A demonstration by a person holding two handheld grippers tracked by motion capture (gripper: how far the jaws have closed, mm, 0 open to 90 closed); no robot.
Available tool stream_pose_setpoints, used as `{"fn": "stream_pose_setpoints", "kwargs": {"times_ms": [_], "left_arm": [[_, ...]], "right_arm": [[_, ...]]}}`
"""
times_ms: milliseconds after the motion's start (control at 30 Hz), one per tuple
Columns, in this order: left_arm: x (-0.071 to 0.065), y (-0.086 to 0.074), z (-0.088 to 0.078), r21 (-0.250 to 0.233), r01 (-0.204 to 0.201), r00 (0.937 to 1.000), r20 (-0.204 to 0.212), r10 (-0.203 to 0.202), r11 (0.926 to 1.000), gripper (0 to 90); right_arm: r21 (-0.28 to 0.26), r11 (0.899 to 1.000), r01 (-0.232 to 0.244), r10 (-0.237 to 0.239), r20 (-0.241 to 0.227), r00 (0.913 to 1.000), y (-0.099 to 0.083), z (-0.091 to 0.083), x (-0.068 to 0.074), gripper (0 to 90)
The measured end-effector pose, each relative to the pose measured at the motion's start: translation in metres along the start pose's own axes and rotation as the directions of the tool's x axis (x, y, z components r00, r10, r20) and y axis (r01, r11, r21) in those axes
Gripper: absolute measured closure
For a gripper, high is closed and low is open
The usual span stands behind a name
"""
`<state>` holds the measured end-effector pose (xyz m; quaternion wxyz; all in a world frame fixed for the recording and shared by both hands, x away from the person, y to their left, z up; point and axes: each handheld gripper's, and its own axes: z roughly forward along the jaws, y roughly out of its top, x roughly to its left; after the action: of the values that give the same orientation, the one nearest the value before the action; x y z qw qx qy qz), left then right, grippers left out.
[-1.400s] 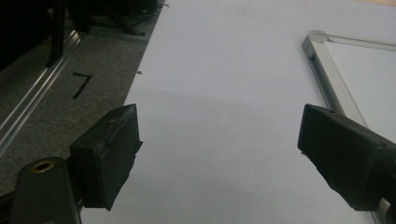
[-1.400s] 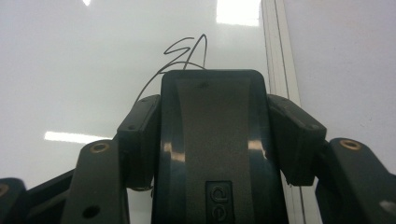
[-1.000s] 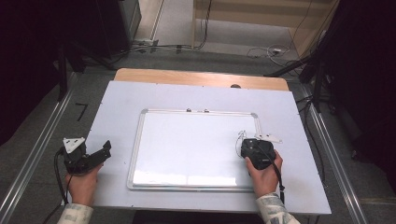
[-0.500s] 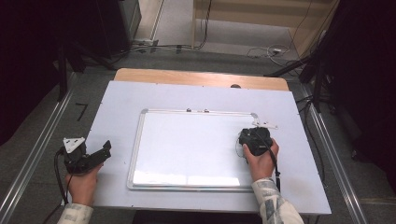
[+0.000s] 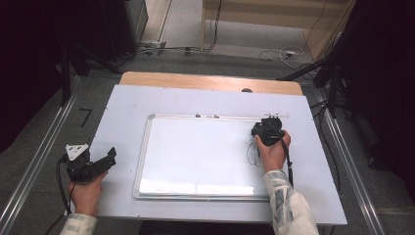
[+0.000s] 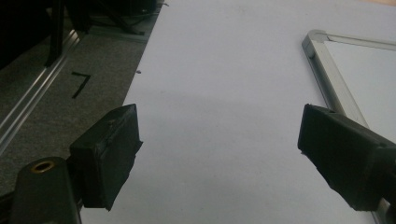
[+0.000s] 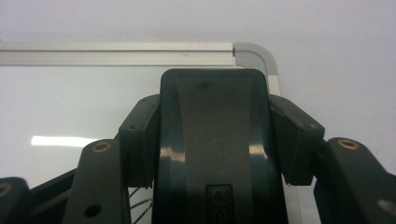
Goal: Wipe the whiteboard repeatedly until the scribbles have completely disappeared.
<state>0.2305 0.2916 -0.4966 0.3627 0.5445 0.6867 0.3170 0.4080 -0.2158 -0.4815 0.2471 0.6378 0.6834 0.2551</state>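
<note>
Right gripper (image 5: 268, 128), clamped on the eraser (image 7: 214, 140), slides up toward the whiteboard (image 5: 195, 152) upper-right corner, wiping; left gripper (image 5: 105, 159) waits wide open, empty.

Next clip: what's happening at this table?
A person works over a whiteboard lying flat on the table. The right gripper is shut on a black whiteboard eraser near the board's far right corner, with faint dark marks on the board beside that hand. The left gripper rests open, holding nothing, left of the board.
</note>
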Motion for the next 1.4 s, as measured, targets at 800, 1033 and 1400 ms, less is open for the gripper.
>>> {"fn": "stream_pose_setpoints", "kwargs": {"times_ms": [800, 1033, 1400], "left_arm": [[-0.001, 0.0, -0.001, 0.004, -0.006, 1.0, 0.0, 0.006, 1.0, 13.5], [-0.001, 0.0, -0.001, 0.005, -0.006, 1.0, 0.0, 0.006, 1.0, 13.5], [0.001, 0.0, -0.002, 0.001, -0.001, 1.0, 0.0, 0.001, 1.0, 13.5]], "right_arm": [[-0.036, 0.997, 0.069, -0.071, -0.057, 0.9958, -0.047, -0.034, 0.026, 39.5], [-0.031, 0.996, 0.079, -0.08, -0.056, 0.9952, -0.056, -0.043, 0.036, 39.5], [-0.023, 0.998, 0.054, -0.055, -0.038, 0.9978, -0.04, -0.03, 0.021, 39.4]]}}
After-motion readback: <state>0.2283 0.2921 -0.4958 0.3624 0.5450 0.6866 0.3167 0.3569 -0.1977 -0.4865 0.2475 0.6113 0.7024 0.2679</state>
